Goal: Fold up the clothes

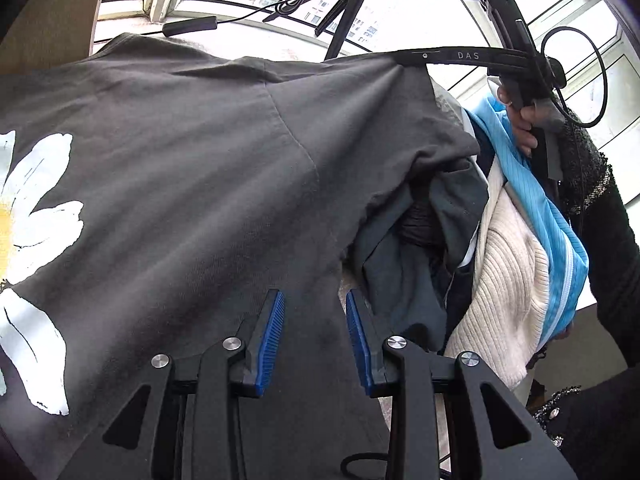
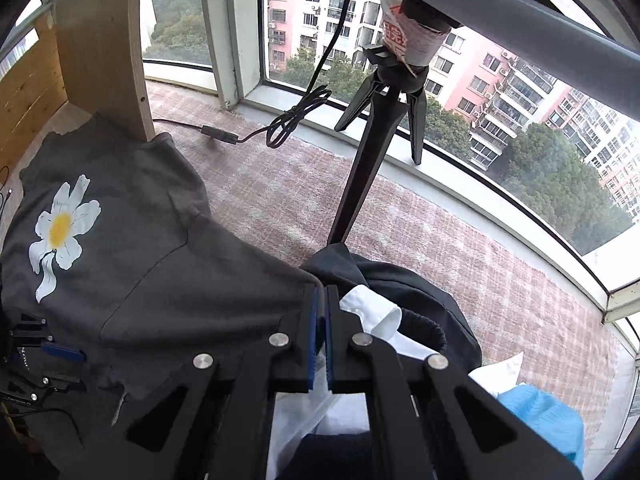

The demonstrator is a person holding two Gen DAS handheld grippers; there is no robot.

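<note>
The checked surface (image 2: 420, 216) runs bare up to the window sill (image 2: 460, 184), broken only by a black tripod (image 2: 372, 136) and a coiled cable (image 2: 296, 120), while a wooden panel (image 2: 100, 40) closes off the left side. The right claw (image 2: 321, 336) is clamped shut on an edge of the dark grey T-shirt (image 2: 160, 256), whose daisy print (image 2: 64, 224) lies spread leftward, and a heap of other clothes (image 2: 400, 304) sits just beside that grip on the right. The left claw (image 1: 315, 336) hangs with its blue pads (image 1: 270, 340) apart and gripping nothing, just over the shirt's lower part, the cream knit (image 1: 508, 280) and blue garment (image 1: 560, 240) near on its right.
</note>
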